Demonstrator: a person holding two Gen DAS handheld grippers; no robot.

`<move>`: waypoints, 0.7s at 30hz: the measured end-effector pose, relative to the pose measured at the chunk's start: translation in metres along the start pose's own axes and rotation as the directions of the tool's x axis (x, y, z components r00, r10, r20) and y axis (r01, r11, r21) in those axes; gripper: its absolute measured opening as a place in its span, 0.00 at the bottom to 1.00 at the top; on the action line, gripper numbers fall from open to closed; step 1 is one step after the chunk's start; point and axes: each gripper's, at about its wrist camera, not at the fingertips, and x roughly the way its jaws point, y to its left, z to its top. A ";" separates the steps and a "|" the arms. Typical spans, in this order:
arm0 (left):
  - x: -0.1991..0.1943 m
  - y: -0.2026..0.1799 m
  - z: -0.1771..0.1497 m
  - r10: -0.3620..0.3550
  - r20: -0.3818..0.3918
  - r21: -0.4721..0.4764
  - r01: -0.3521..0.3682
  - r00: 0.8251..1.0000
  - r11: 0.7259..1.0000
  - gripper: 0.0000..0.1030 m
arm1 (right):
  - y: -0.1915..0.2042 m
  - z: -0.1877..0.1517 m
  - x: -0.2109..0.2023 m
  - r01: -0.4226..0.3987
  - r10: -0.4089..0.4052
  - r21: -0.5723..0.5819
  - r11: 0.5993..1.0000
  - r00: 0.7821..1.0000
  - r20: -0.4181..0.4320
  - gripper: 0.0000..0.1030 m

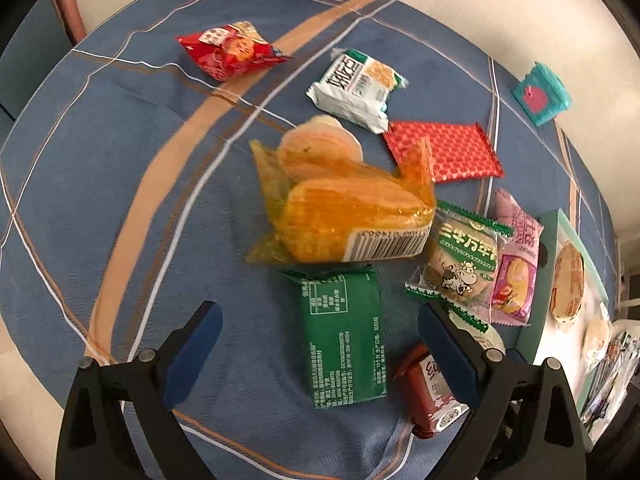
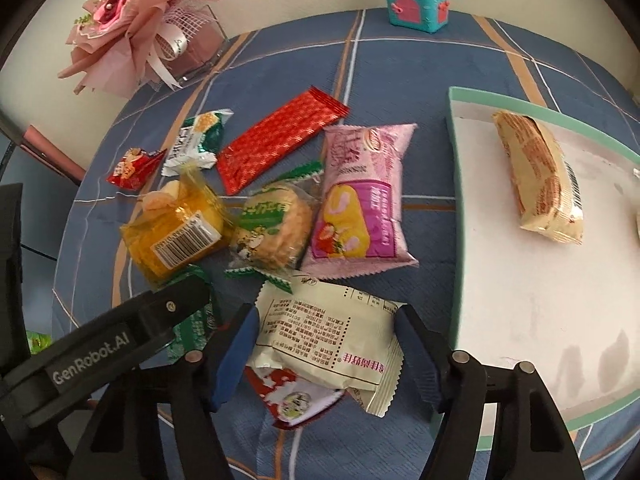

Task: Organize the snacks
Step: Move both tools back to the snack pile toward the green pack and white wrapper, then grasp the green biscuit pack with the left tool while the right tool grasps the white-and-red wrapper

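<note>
Several snack packs lie on a blue tablecloth. My left gripper (image 1: 320,344) is open above a dark green pack (image 1: 344,336), with an orange cake pack (image 1: 344,216) just ahead. My right gripper (image 2: 324,344) is open around a cream pack with printed text (image 2: 328,332), which lies between the pads over a red-and-white pack (image 2: 292,396); contact cannot be told. A pink pack (image 2: 360,208), a green biscuit pack (image 2: 276,228) and a red foil pack (image 2: 280,140) lie beyond. A white tray with a teal rim (image 2: 454,216) at the right holds a beige pack (image 2: 540,180).
A pink bouquet in a clear box (image 2: 160,28) stands at the back left and a teal toy chest (image 2: 416,0) at the back. A red chip bag (image 1: 232,50) and a white-green pack (image 1: 356,88) lie farther off. The left gripper's arm (image 2: 100,344) crosses the lower left.
</note>
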 end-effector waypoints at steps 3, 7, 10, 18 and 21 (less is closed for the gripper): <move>0.009 -0.009 0.001 -0.003 -0.015 0.004 0.003 1.000 1.000 0.94 | -0.005 -0.001 0.000 0.008 -0.008 0.003 1.000 1.000 -0.008 0.70; 0.015 -0.007 -0.003 -0.015 -0.031 -0.002 0.015 0.999 1.000 0.87 | -0.004 -0.003 0.000 0.011 -0.011 -0.011 1.000 1.000 -0.011 0.70; 0.022 -0.007 -0.005 -0.005 -0.042 -0.003 0.004 0.999 1.000 0.74 | -0.005 -0.003 0.000 0.012 -0.012 -0.013 1.000 1.000 -0.012 0.70; 0.030 -0.021 -0.009 0.000 -0.017 0.012 0.000 1.000 1.000 0.44 | -0.005 -0.004 -0.002 0.012 -0.013 -0.017 1.000 1.000 -0.018 0.65; 0.032 -0.026 -0.011 0.004 -0.015 0.022 -0.004 1.000 1.000 0.42 | -0.008 -0.004 -0.003 0.006 -0.006 -0.007 1.000 1.000 -0.021 0.62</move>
